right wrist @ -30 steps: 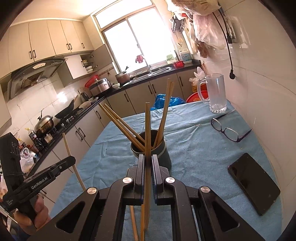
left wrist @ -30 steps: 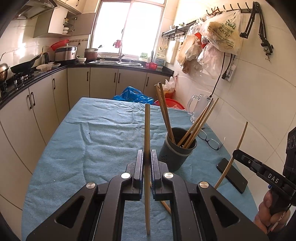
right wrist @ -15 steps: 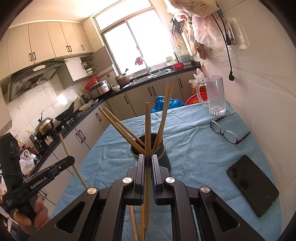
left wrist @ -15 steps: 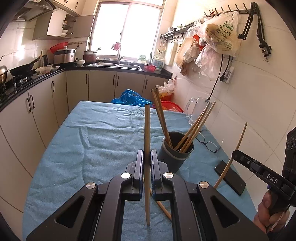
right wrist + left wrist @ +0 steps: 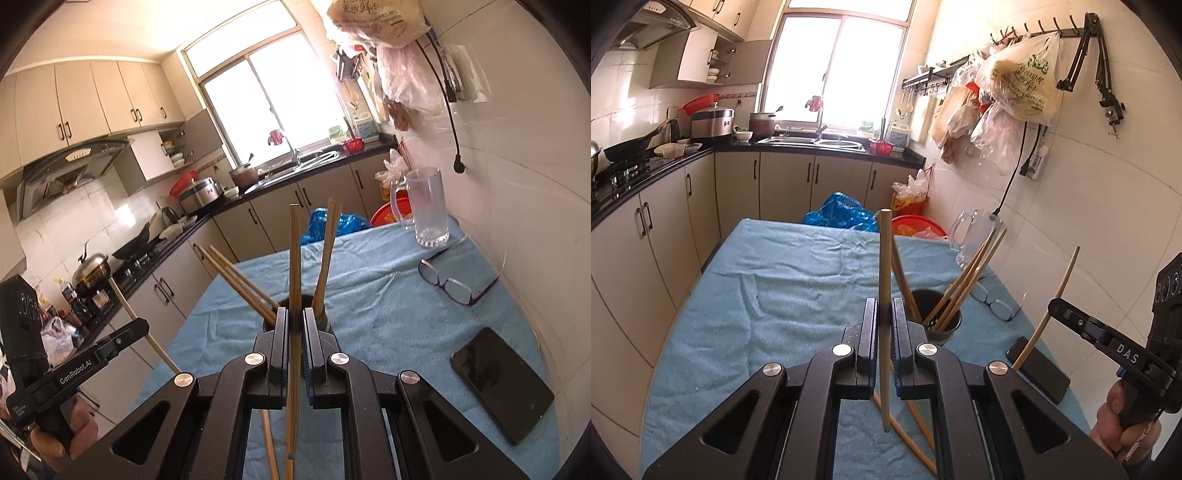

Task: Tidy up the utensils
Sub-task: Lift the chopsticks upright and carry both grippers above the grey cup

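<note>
Left wrist view: your black two-finger left gripper [image 5: 884,325] is clenched on a single pale wooden chopstick [image 5: 884,266], which stands nearly upright between the jaws, its top end above the fingers and its lower end hanging free over the light blue cloth-covered table [image 5: 768,302]. Just beyond and slightly right of the fingers sits a dark grey round utensil holder [image 5: 942,326] on the cloth, with several more wooden chopsticks leaning out of it at angles. Two loose wooden chopsticks [image 5: 916,428] lie on the cloth under the gripper. To the right you see your black right gripper [image 5: 1057,306] held in your hand, clamped on a thin wooden chopstick [image 5: 1062,284] tilted upward. A black smartphone [image 5: 1039,369] lies flat near the table's right edge, dark-framed eyeglasses [image 5: 995,304] rest beyond it, and a clear glass mug [image 5: 971,232] stands near the wall. From the right wrist view, the right gripper [image 5: 294,328] grips its chopstick [image 5: 294,258] nearly upright, directly in front of the holder [image 5: 325,321]. At the left edge, the left gripper [image 5: 142,326] shows side-on with its chopstick [image 5: 125,304] slanting through it.
</note>
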`<action>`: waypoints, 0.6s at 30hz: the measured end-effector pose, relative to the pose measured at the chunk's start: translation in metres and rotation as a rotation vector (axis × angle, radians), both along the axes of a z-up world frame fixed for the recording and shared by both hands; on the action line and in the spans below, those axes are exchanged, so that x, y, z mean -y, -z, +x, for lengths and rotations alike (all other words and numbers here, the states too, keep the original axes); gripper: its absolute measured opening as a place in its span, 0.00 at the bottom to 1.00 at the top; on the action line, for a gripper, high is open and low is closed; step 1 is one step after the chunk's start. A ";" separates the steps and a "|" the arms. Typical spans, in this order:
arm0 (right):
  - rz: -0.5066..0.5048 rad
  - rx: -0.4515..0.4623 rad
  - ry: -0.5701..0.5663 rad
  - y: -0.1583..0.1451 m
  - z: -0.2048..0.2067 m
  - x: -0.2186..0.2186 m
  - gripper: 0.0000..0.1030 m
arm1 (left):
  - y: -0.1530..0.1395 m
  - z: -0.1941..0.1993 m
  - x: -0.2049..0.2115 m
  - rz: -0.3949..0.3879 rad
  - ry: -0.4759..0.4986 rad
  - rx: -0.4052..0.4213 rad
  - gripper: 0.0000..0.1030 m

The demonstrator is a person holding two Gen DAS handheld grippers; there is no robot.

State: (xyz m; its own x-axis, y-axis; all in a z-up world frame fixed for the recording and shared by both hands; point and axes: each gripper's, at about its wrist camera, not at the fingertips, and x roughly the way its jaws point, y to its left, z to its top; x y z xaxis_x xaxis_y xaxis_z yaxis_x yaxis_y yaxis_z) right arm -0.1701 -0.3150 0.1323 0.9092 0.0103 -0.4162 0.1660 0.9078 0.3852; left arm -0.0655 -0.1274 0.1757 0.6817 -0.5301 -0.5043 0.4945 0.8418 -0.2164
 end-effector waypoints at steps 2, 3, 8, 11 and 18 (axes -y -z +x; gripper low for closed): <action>-0.003 0.015 0.004 -0.006 0.001 0.001 0.07 | -0.007 0.001 0.002 -0.007 0.008 0.013 0.06; -0.006 0.027 0.009 -0.010 0.001 0.001 0.07 | -0.011 0.002 0.003 -0.010 0.010 0.020 0.06; -0.005 0.071 0.027 -0.026 0.007 0.006 0.07 | -0.035 0.005 0.011 -0.028 0.020 0.069 0.06; -0.010 0.101 0.036 -0.038 0.012 0.009 0.07 | -0.050 0.006 0.015 -0.039 0.025 0.101 0.06; -0.033 0.162 0.060 -0.068 0.028 0.016 0.07 | -0.080 0.019 0.030 -0.070 0.036 0.148 0.06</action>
State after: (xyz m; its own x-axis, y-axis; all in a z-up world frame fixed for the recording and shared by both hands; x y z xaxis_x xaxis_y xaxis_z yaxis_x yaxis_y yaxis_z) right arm -0.1423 -0.3309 0.2008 0.9630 -0.0572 -0.2634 0.1585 0.9106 0.3817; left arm -0.0461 -0.1571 0.2558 0.7255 -0.5858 -0.3612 0.5549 0.8084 -0.1965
